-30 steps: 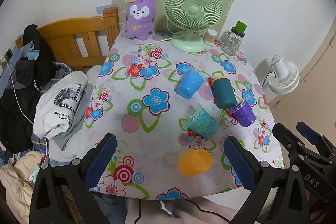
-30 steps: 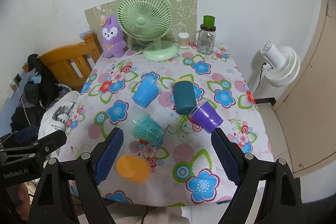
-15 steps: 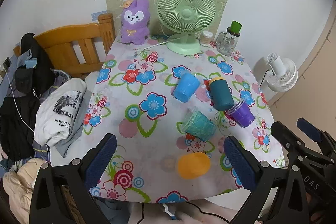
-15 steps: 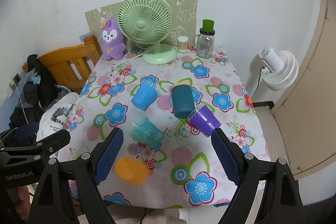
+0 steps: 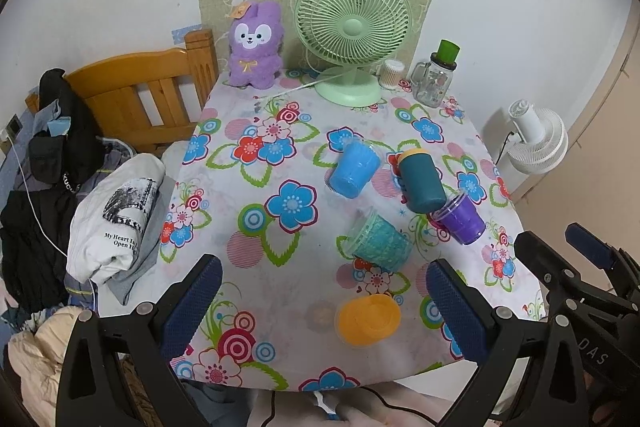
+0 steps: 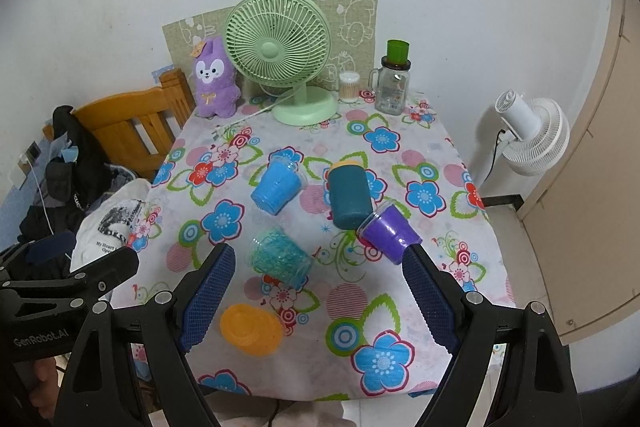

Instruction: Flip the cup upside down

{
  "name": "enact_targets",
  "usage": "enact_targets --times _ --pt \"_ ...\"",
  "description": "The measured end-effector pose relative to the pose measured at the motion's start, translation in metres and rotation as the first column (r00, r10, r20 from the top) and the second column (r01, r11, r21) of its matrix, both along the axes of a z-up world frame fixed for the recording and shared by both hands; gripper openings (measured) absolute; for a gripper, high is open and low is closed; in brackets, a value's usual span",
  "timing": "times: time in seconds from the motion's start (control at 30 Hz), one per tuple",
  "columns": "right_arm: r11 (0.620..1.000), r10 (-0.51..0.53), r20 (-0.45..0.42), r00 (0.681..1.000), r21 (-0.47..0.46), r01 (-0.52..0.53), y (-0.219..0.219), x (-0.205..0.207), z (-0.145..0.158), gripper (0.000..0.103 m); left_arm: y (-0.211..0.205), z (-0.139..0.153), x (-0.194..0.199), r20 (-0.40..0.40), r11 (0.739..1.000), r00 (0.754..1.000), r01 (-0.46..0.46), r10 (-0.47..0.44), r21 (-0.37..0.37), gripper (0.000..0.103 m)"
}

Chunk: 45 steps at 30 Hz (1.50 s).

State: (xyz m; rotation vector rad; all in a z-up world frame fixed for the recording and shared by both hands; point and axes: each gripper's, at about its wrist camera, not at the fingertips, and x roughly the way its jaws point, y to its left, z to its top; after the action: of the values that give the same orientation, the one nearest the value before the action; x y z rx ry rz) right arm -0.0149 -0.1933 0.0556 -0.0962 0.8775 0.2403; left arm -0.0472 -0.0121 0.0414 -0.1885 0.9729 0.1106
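Observation:
Several cups lie on their sides on the floral tablecloth (image 5: 248, 203): a blue cup (image 5: 354, 169) (image 6: 277, 187), a dark teal cup (image 5: 422, 183) (image 6: 349, 197), a purple cup (image 5: 460, 219) (image 6: 390, 235), a glittery turquoise cup (image 5: 380, 241) (image 6: 280, 257) and an orange cup (image 5: 368, 319) (image 6: 251, 329) near the front edge. My left gripper (image 5: 320, 303) is open and empty, above the front edge. My right gripper (image 6: 318, 295) is open and empty, held above the table's front.
A green desk fan (image 5: 352, 27), a purple plush toy (image 5: 254, 45), a glass jar with a green lid (image 5: 436, 77) and a small white container (image 5: 391, 73) stand at the back. A wooden bed frame (image 5: 140, 99) with clothes is left; a white floor fan (image 5: 536, 137) is right.
Both grippers have drawn back and up from the table, so the cups look smaller and farther. Nothing on the table has moved.

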Motion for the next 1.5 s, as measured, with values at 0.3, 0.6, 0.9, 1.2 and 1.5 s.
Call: enact_targets --times 0.3,0.6,0.9,1.2,1.5 --pt "1.000 -0.001 0.002 1.000 0.003 0.001 0.000 0.001 0.000 0.088 0.000 0.000 0.001 0.000 1.000 1.000 -0.003 0.003 0.002 0.103" --pt "1.000 0.005 0.004 1.000 -0.001 -0.005 0.001 0.001 0.000 0.088 -0.002 -0.001 0.003 -0.008 1.000 1.000 0.001 -0.001 0.016 0.103" --pt "1.000 0.007 0.001 1.000 -0.005 -0.007 0.002 0.003 -0.002 0.088 -0.002 -0.002 0.005 -0.010 1.000 1.000 0.005 -0.005 0.015 0.103" --pt "1.000 0.003 -0.004 1.000 0.000 -0.003 0.002 0.005 -0.003 0.088 -0.003 -0.005 0.007 -0.013 1.000 1.000 0.011 -0.011 0.015 0.103" --pt "1.000 0.001 -0.012 1.000 0.001 -0.001 0.001 0.009 -0.007 0.088 -0.004 -0.008 0.011 -0.026 1.000 1.000 0.017 -0.017 0.014 0.103"
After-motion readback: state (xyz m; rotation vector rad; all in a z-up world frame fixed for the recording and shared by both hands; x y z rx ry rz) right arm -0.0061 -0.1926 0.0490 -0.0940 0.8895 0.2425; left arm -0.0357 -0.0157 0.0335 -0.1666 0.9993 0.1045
